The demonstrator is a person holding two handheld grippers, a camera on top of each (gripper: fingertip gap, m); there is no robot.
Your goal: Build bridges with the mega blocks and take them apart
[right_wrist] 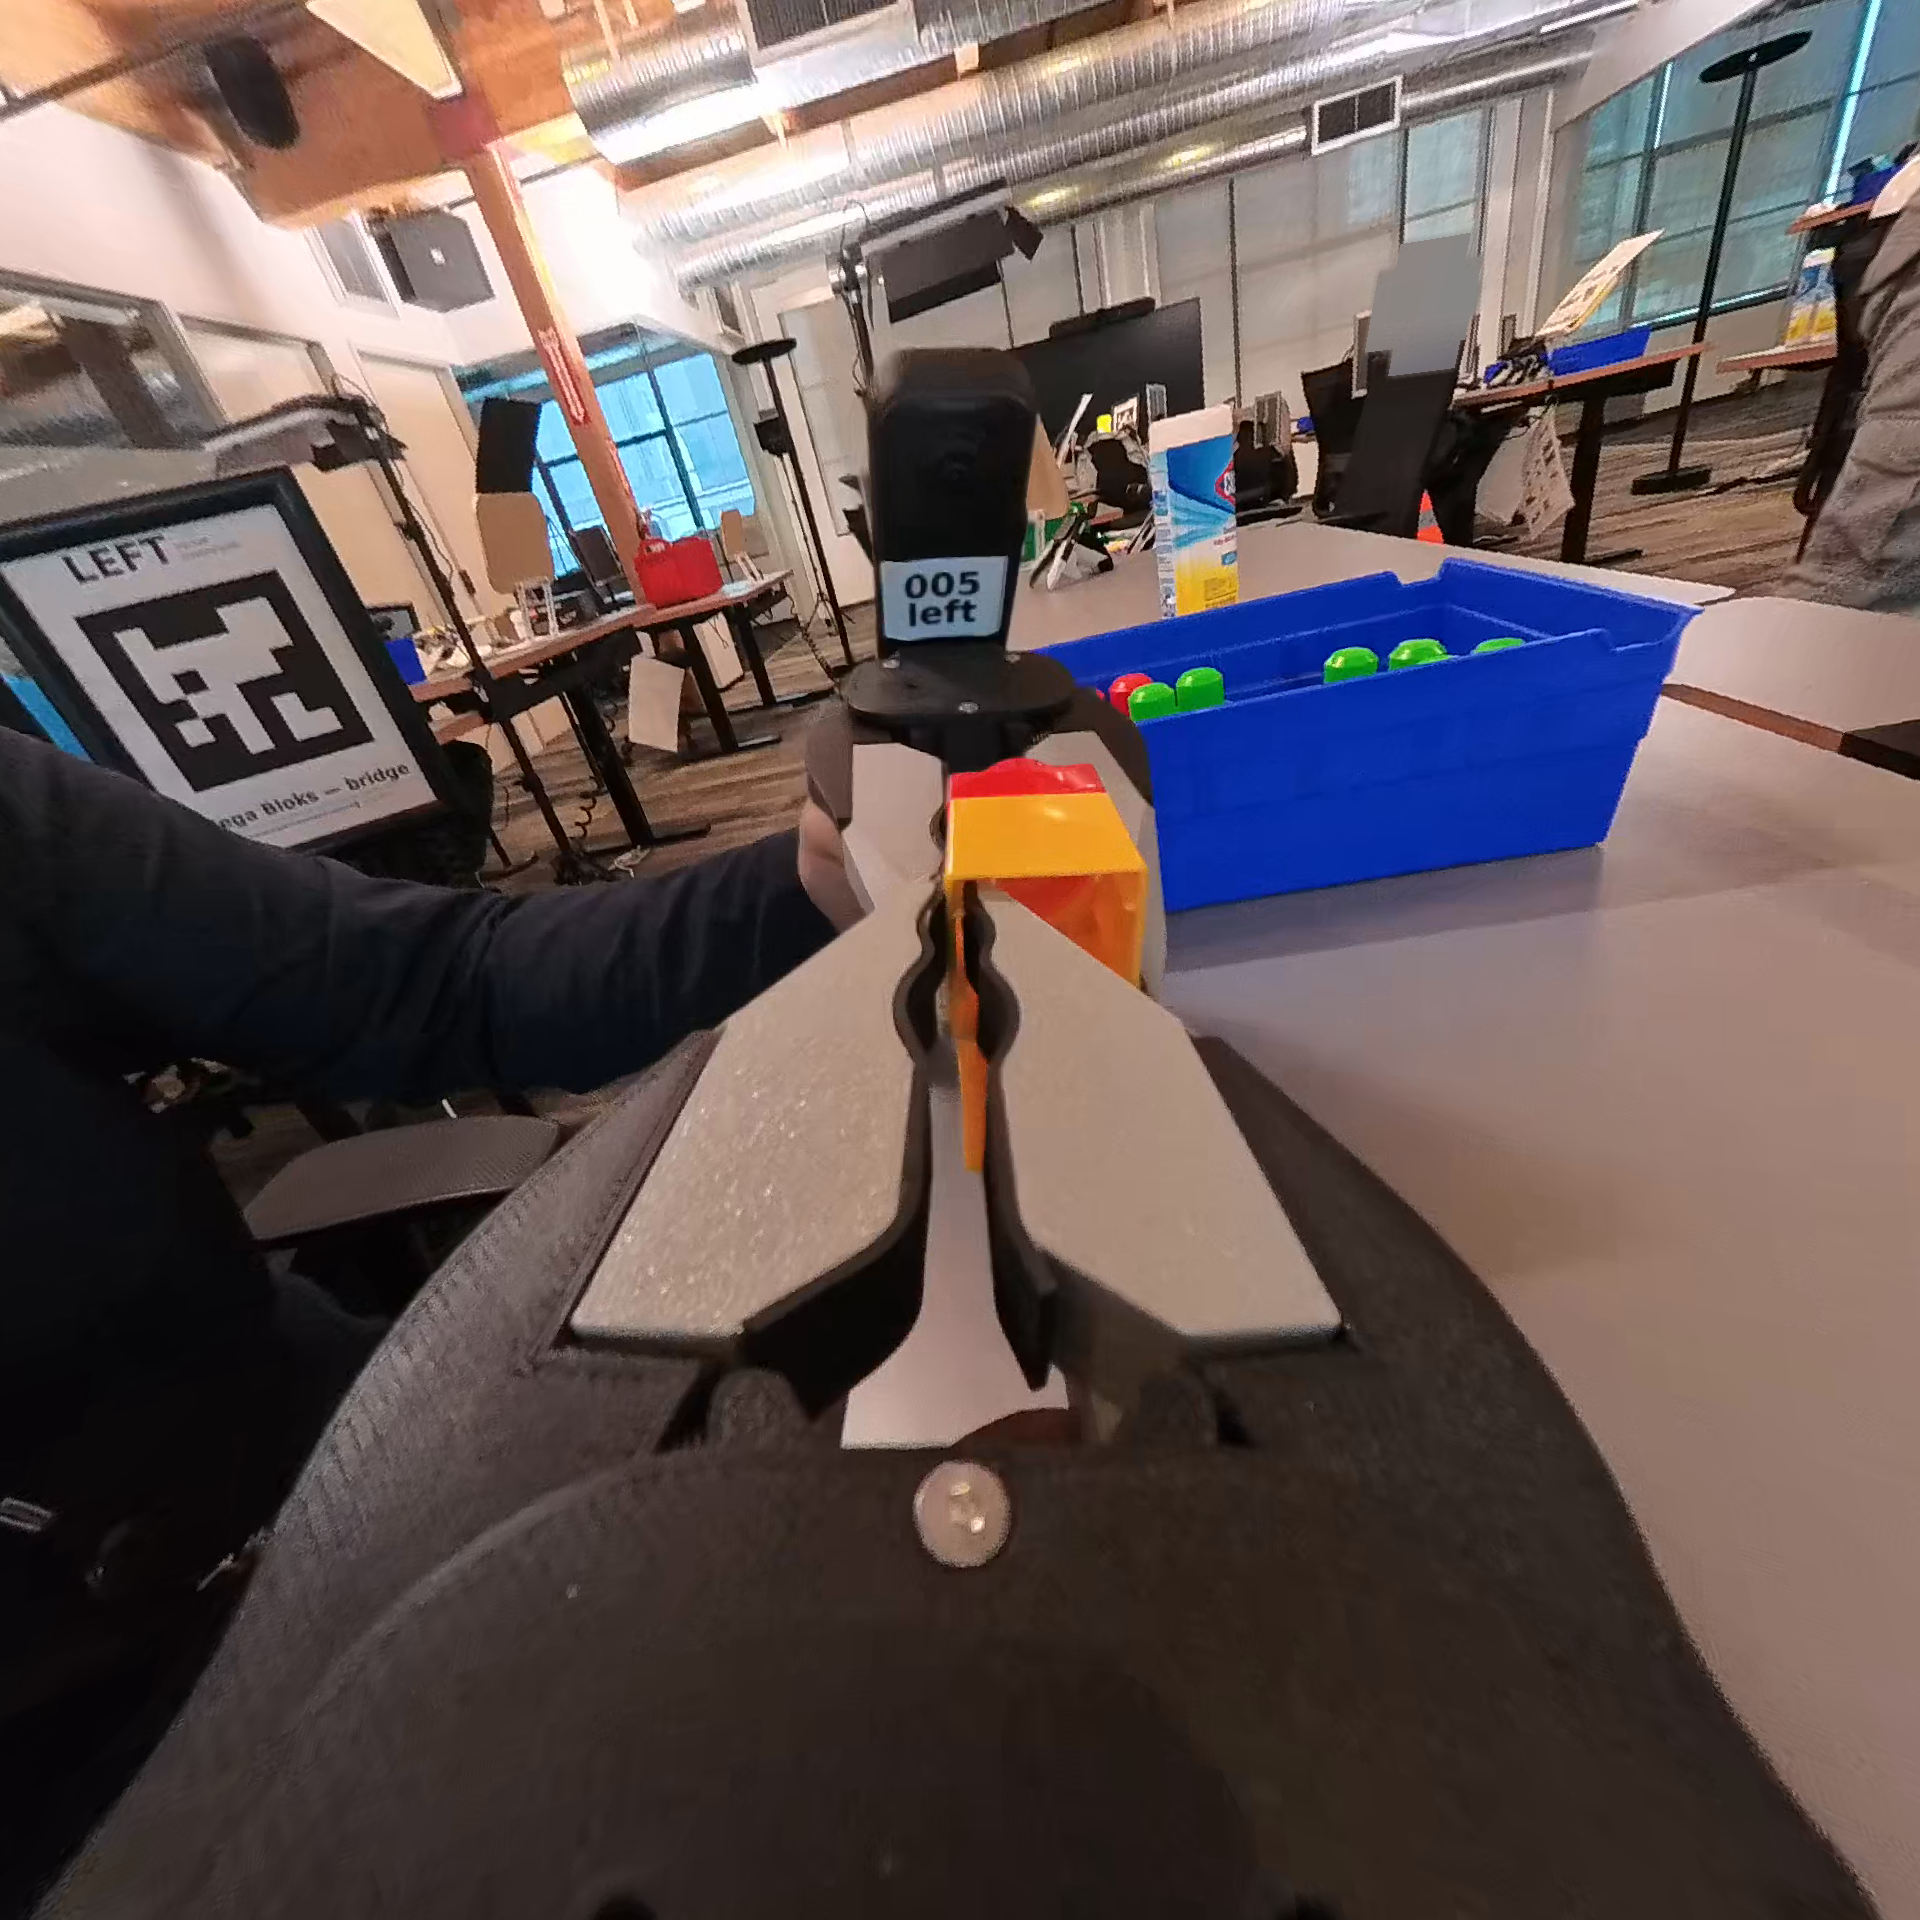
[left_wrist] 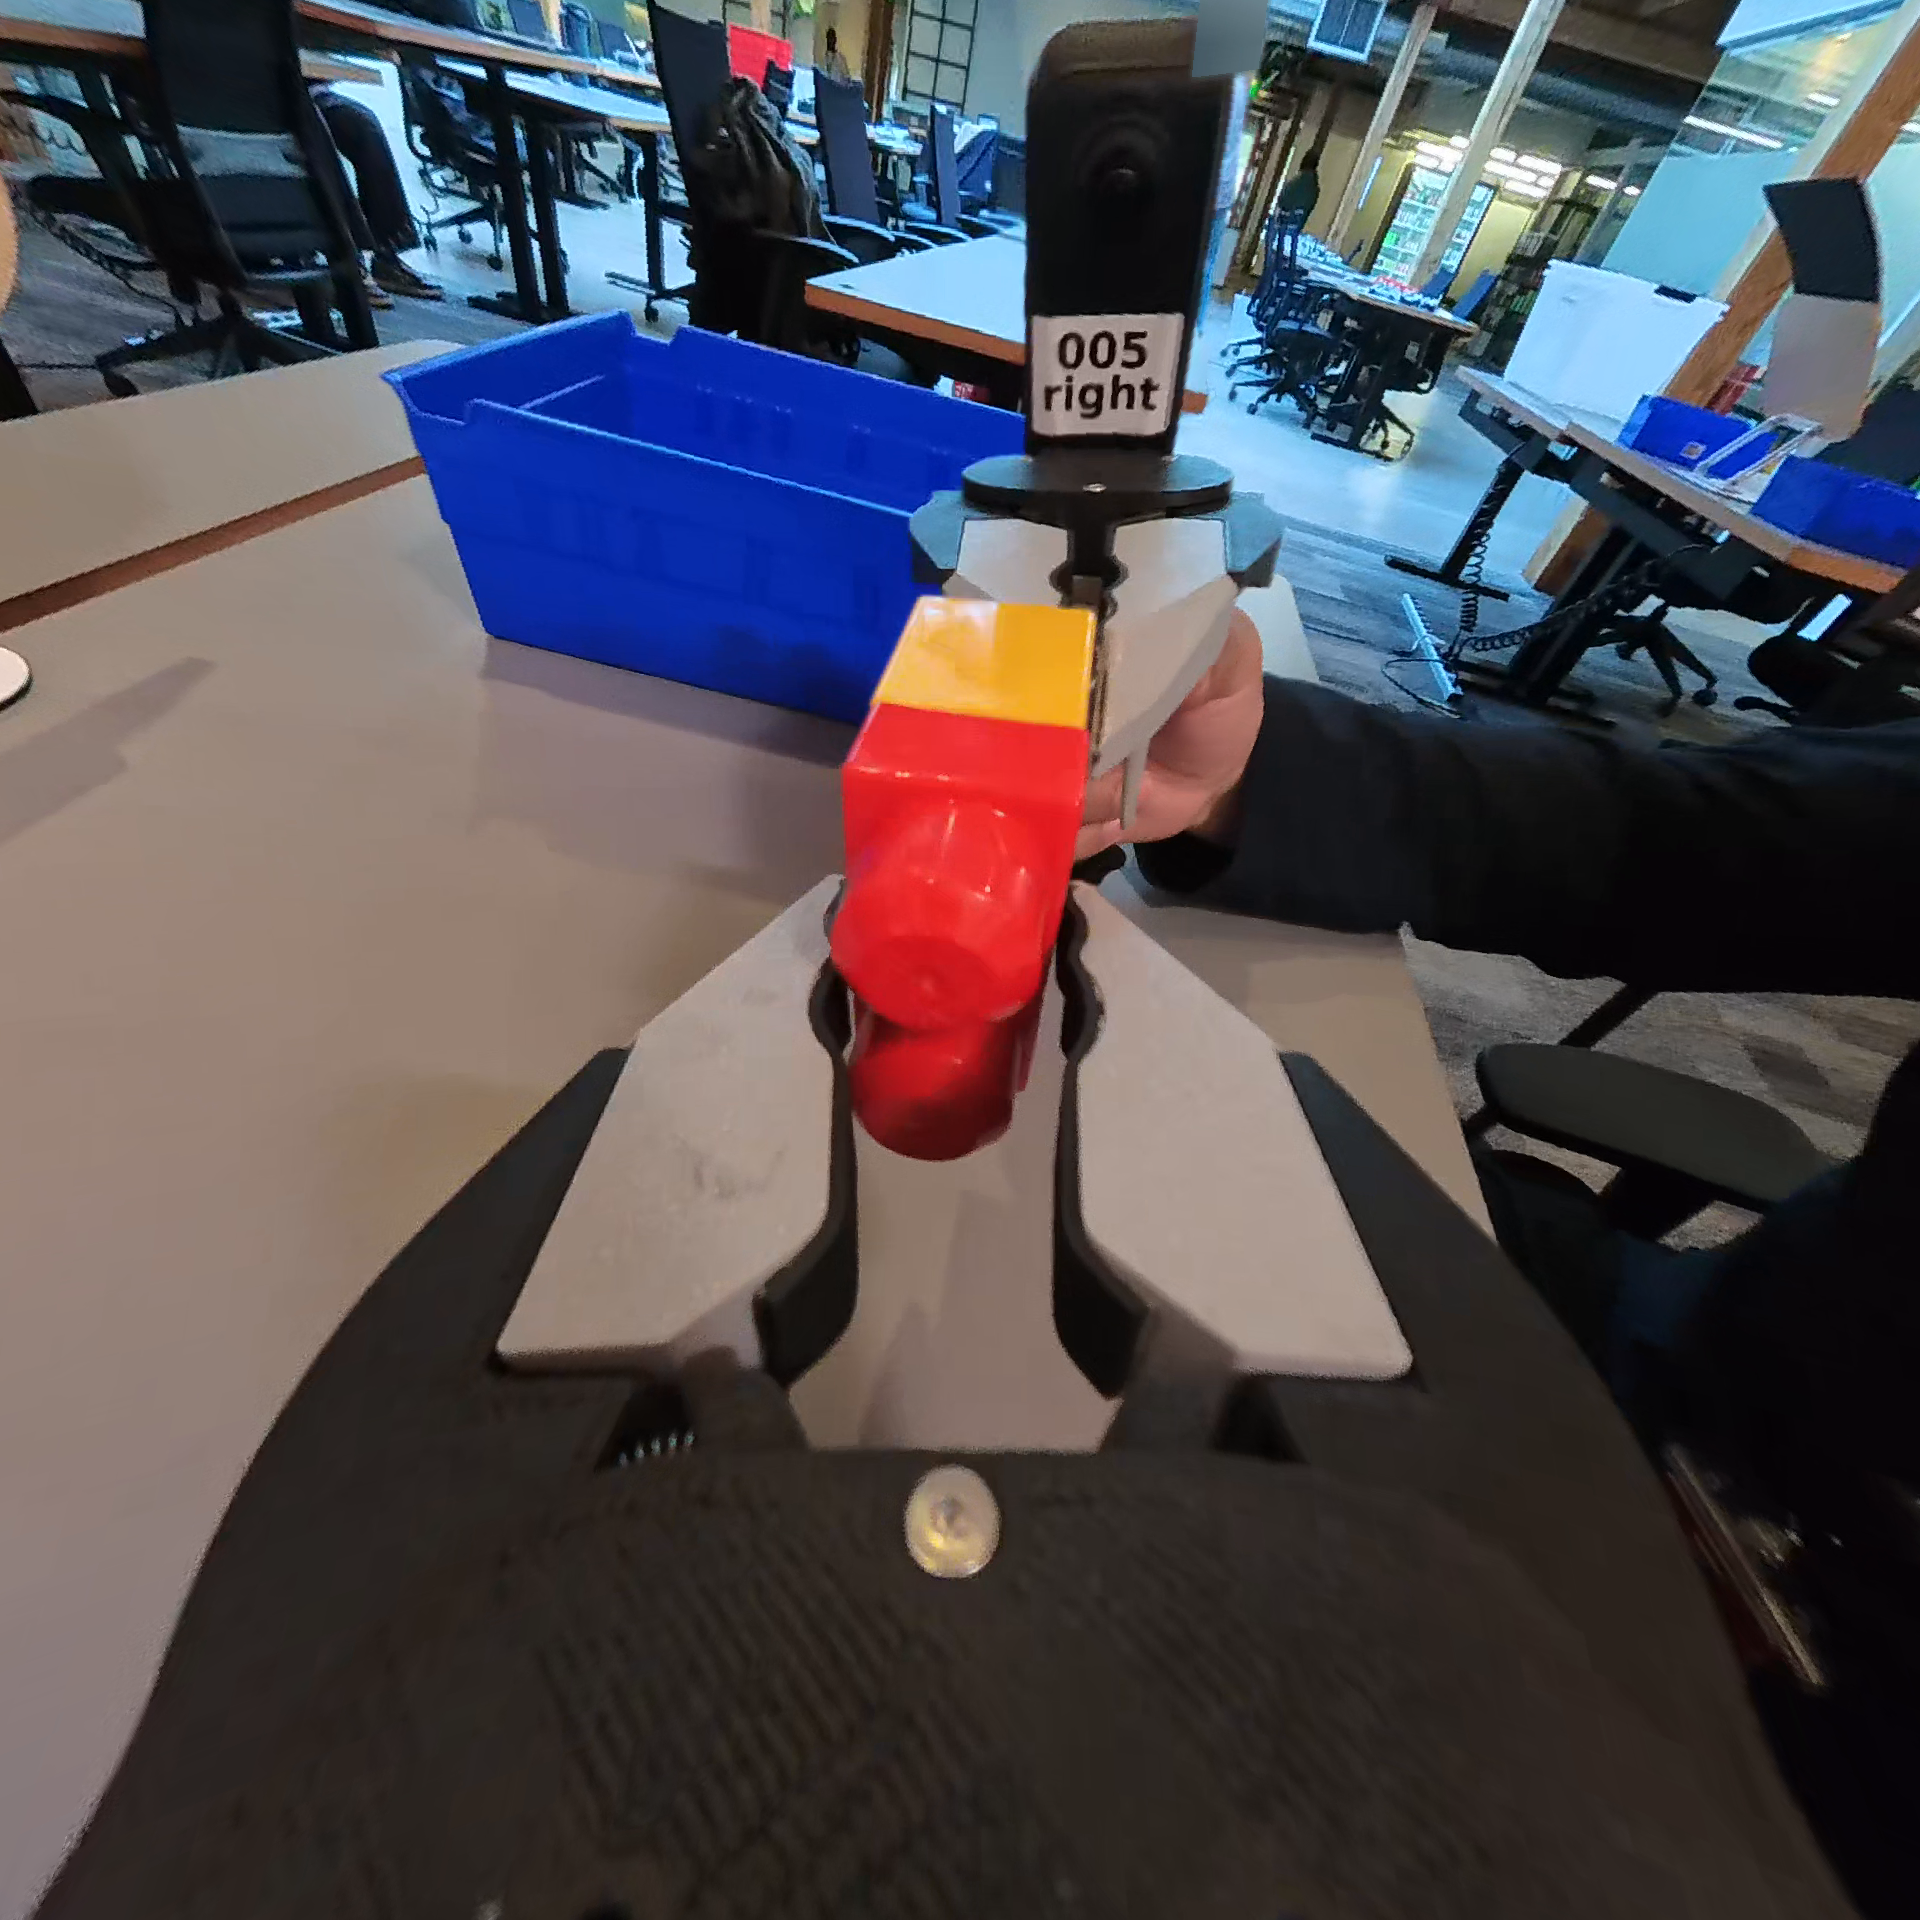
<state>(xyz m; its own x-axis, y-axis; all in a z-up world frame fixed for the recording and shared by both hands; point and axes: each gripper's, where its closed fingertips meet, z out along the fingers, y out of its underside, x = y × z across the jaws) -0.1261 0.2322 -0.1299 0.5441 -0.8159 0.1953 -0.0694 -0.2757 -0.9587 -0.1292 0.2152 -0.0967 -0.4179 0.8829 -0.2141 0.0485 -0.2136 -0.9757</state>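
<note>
A red block (left_wrist: 966, 810) and a yellow block (left_wrist: 987, 665) are joined and held in the air above the grey table (left_wrist: 416, 935). My left gripper (left_wrist: 951, 935) is shut on the red block's studded end. My right gripper (right_wrist: 961, 935) faces it and is shut on a thin side wall of the hollow yellow block (right_wrist: 1049, 842). The red block (right_wrist: 1023, 779) shows behind the yellow one in the right wrist view. The right gripper also shows in the left wrist view (left_wrist: 1101, 665).
A blue bin (right_wrist: 1403, 769) stands on the table behind the blocks and holds green blocks (right_wrist: 1174, 691) and a red one. It also shows in the left wrist view (left_wrist: 675, 520). A wipes canister (right_wrist: 1193, 509) stands behind it. A framed marker sign (right_wrist: 218, 665) stands at the left. Only a small space, under 4 cm, lies between the two pairs of fingers.
</note>
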